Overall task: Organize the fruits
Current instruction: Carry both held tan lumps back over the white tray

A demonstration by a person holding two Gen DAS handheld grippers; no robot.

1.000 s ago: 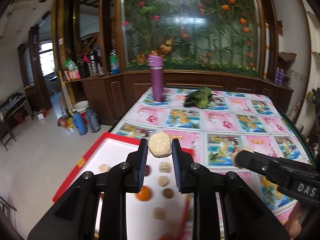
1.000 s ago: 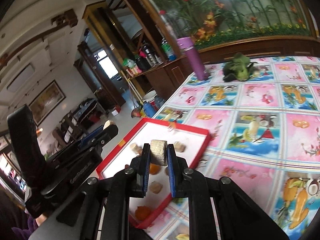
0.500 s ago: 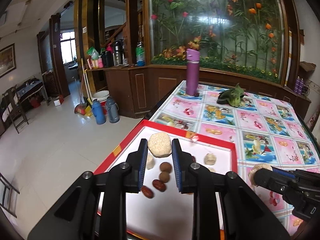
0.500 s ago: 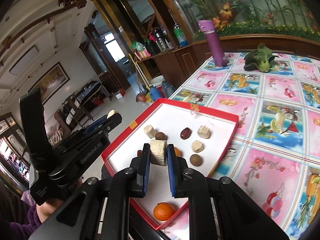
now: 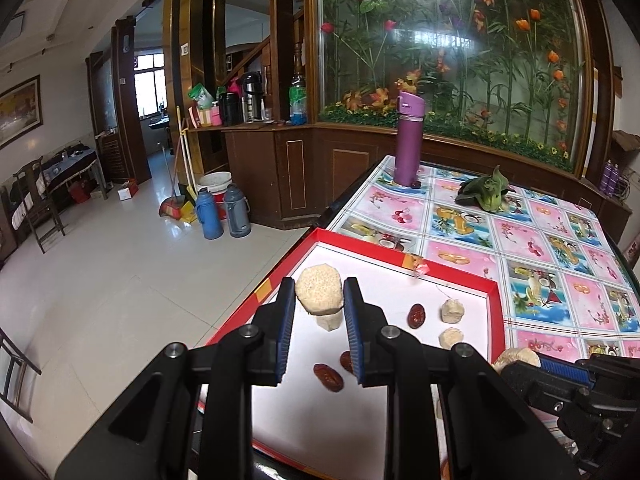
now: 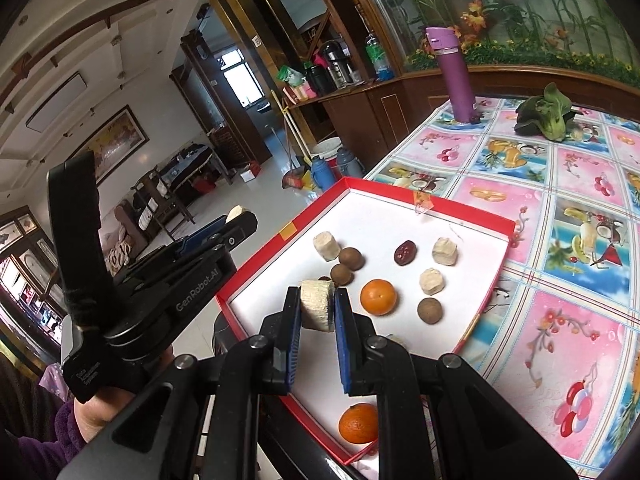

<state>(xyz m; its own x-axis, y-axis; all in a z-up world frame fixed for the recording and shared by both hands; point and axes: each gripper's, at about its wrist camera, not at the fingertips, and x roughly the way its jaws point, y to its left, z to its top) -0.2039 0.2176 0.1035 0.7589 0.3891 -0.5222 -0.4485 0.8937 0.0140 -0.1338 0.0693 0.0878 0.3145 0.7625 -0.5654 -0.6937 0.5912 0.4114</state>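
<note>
A red tray with a white floor lies at the table's near left corner. On it are pale fruit chunks, red dates, brown longans and two tangerines. My left gripper is shut on a round pale chunk, held over the tray's left side. My right gripper is shut on another pale chunk above the tray's near part. In the right wrist view the left gripper stands to the left, by the tray's left rim.
Beyond the tray the flowered tablecloth carries a purple bottle and a green leafy vegetable near the far edge. The table's left edge drops to a tiled floor. A sleeved hand holds the left gripper.
Both grippers have swung left and come a little lower over the tray, each still clamped on its pale chunk. The tray now fills more of both views.
</note>
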